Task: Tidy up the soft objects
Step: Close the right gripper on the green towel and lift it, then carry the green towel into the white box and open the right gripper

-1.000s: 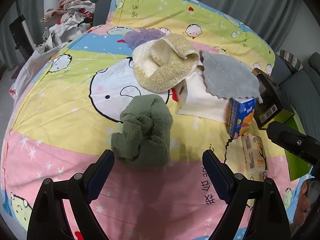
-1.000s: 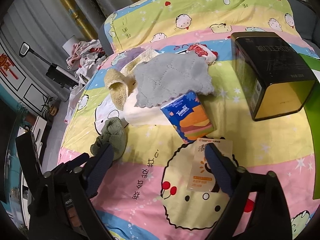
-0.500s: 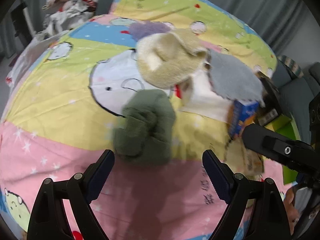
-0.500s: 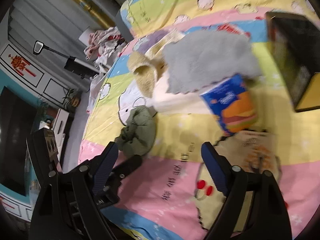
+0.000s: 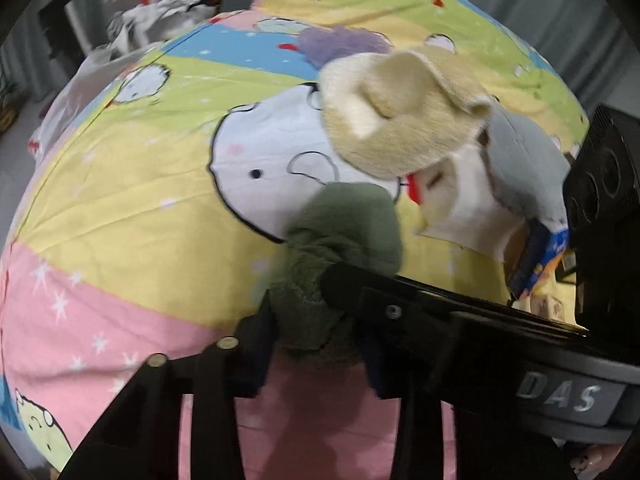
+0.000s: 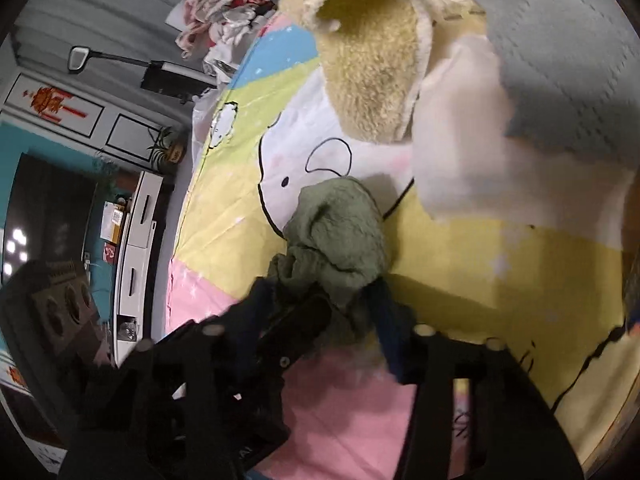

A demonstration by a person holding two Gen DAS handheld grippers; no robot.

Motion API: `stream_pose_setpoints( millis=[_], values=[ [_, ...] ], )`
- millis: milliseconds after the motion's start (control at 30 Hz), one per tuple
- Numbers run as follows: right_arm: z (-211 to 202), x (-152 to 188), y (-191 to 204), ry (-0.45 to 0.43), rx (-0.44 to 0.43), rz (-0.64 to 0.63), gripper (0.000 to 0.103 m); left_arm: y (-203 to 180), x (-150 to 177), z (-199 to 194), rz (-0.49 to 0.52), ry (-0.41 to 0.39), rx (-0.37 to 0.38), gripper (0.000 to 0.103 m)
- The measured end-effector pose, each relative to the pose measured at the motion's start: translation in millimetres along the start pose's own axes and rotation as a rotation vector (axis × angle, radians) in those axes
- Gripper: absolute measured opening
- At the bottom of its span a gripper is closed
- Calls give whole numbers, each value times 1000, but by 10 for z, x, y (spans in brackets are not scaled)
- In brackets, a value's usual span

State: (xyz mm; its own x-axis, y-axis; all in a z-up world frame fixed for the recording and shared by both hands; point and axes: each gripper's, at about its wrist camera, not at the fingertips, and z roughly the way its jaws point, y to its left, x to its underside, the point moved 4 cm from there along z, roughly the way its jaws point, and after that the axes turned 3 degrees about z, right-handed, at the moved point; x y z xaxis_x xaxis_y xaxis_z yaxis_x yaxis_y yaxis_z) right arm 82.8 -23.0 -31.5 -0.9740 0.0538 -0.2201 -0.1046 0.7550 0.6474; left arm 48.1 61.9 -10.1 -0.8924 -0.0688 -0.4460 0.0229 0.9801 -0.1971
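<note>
A crumpled green towel (image 5: 340, 248) lies on the cartoon bedspread (image 5: 120, 208); it also shows in the right wrist view (image 6: 336, 232). My left gripper (image 5: 316, 344) is shut on the near end of the green towel. My right gripper (image 6: 320, 316) has its fingers close around the same end of the towel, crossing over my left one. Behind lie a fluffy beige towel (image 5: 396, 120), a grey cloth (image 5: 524, 160) and a white cloth (image 5: 464, 204). A purple cloth (image 5: 340, 42) peeks out behind the beige towel.
A blue tissue pack (image 5: 536, 252) lies at the right under the grey cloth. A heap of clothes (image 5: 168, 8) sits at the far left of the bed. A white cabinet (image 6: 136, 240) stands on the floor beyond the bed's left edge.
Both grippers moved in onto the green towel and closed from wide open. The right gripper swung left across the bed, away from the tissue packs, and now crosses over the left one.
</note>
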Motion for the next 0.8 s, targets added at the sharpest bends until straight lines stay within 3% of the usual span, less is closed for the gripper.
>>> stream_pose_setpoints(
  millis=[133, 367, 567, 800],
  values=[
    [-221, 42, -38, -56, -21, 13, 30, -219, -5, -100, 46, -32, 28, 23],
    [-1062, 201, -10, -225, 1, -32, 31, -768, -5, -589, 150, -171, 140, 23],
    [-2009, 396, -245, -443, 45, -27, 32, -1610, -5, -952, 324, -281, 214, 23],
    [-3053, 590, -844, -695, 119, 61, 33, -2742, 46, -1117, 513, -380, 342, 23]
  ],
)
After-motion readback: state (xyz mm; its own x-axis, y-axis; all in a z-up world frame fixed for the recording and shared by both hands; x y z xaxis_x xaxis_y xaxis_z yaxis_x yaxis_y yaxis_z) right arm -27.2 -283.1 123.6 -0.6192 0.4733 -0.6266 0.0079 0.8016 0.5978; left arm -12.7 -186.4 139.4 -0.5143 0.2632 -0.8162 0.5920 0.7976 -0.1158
